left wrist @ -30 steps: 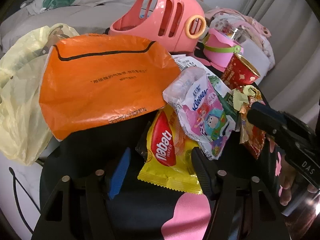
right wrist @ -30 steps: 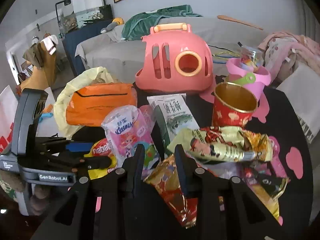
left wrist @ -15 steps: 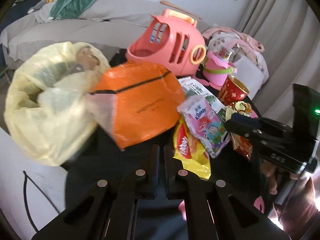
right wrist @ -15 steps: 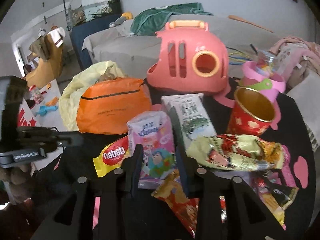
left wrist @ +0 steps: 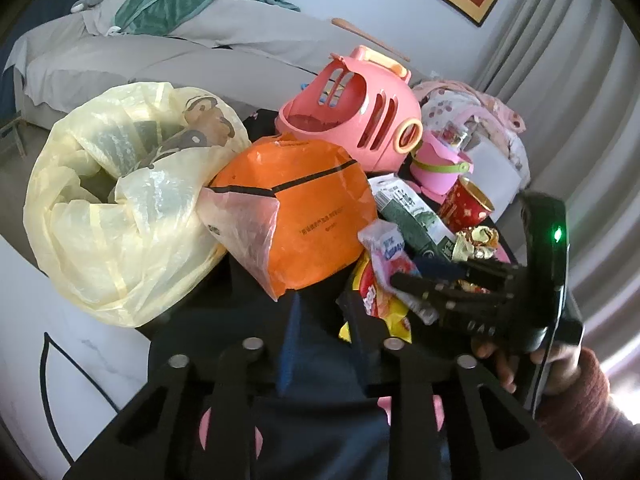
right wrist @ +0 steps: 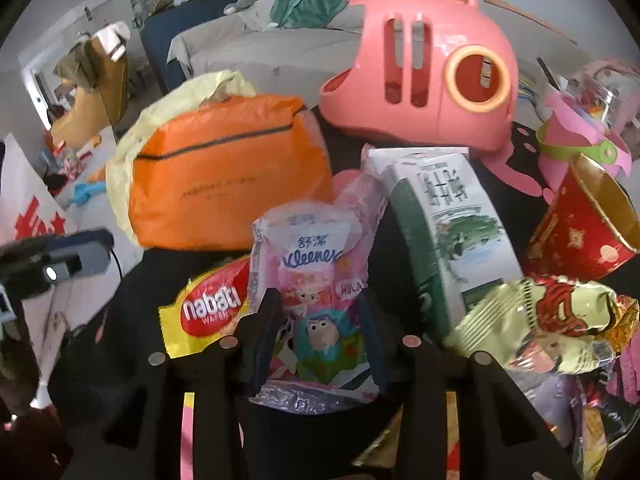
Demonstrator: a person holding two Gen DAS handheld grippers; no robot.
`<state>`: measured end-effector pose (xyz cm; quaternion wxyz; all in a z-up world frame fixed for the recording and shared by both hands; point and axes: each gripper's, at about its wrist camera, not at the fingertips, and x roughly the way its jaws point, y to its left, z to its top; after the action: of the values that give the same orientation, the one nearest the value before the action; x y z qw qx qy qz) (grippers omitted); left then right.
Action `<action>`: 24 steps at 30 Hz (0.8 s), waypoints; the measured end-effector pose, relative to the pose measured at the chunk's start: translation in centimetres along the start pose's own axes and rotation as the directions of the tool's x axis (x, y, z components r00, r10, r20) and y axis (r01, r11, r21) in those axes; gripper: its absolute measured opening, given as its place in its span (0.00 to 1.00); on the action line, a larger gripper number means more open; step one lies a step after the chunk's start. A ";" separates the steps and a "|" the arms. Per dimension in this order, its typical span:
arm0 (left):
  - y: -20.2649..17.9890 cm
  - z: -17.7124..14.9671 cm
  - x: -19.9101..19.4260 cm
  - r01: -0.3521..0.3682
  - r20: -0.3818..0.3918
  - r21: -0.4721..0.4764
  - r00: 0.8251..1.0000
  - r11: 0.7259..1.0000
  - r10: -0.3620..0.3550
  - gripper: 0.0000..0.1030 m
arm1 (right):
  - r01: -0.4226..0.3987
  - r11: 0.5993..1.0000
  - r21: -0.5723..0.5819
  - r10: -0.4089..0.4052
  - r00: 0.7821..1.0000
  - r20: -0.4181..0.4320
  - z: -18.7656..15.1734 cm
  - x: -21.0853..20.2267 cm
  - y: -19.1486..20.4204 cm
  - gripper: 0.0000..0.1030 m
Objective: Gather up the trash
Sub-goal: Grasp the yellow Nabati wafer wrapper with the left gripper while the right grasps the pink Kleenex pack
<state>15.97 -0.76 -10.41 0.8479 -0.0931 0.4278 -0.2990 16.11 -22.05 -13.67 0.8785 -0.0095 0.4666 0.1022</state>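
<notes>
A pink Kleenex tissue pack [right wrist: 316, 264] lies on the black table between the fingers of my right gripper [right wrist: 318, 308]. The jaws are opening and the pads stand just off its sides. A yellow-red nabati wafer wrapper [right wrist: 212, 304] pokes out from under the pack on the left. In the left wrist view my left gripper [left wrist: 322, 304] hovers over bare table in front of an orange pouch [left wrist: 312, 216]; its jaws are opening with nothing between them. A yellow trash bag [left wrist: 120, 200] stands open at the left. The right gripper [left wrist: 406, 274] reaches in from the right over the pack [left wrist: 390, 248].
A green-white milk carton [right wrist: 452, 232], a red paper cup [right wrist: 580, 228] and a crumpled snack wrapper [right wrist: 552, 324] lie to the right. A pink toy carrier [right wrist: 420, 72] and a pink bucket [right wrist: 576, 148] stand behind. A person's hand [left wrist: 556, 364] holds the right gripper.
My left gripper shut, then partly reopened, and drew back from the wrappers, so more of the yellow bag shows. The right gripper moved forward and down from a red-gold wrapper to straddle the tissue pack, jaws widening.
</notes>
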 end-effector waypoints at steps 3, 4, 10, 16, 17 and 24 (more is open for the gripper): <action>0.3 0.0 0.1 -0.002 0.004 -0.009 1.000 1.000 0.002 0.29 | 0.023 1.000 -0.008 -0.023 1.000 -0.014 -0.2 0.7 0.2 0.42; 0.3 0.0 0.1 -0.004 0.005 -0.012 1.000 1.000 0.004 0.29 | 0.019 1.000 0.000 -0.019 1.000 -0.020 -0.1 0.8 0.1 0.45; 0.8 -0.3 0.1 -0.013 -0.006 -0.029 1.000 0.999 0.013 0.30 | 0.025 0.999 -0.029 -0.026 0.999 -0.025 0.1 1.0 0.6 0.46; -0.6 -0.9 1.3 0.002 -0.042 0.020 0.999 1.000 -0.001 0.31 | 0.019 1.000 0.023 -0.021 0.995 0.094 -0.6 -3.1 -0.3 0.08; -0.9 -0.9 1.6 0.006 -0.048 0.029 0.999 1.000 -0.004 0.31 | 0.014 0.999 0.052 -0.020 0.993 0.116 -0.9 -4.3 -0.9 0.07; -3.9 -0.1 5.6 -0.005 -0.085 0.125 0.996 0.992 0.016 0.35 | 0.025 0.981 0.191 -0.063 0.980 0.191 -3.2 -9.0 -4.7 0.07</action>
<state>16.71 -7.19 -12.62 0.8346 -0.0250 0.4447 -0.3242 9.45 -28.51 -8.47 0.9192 0.0733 0.3849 0.0386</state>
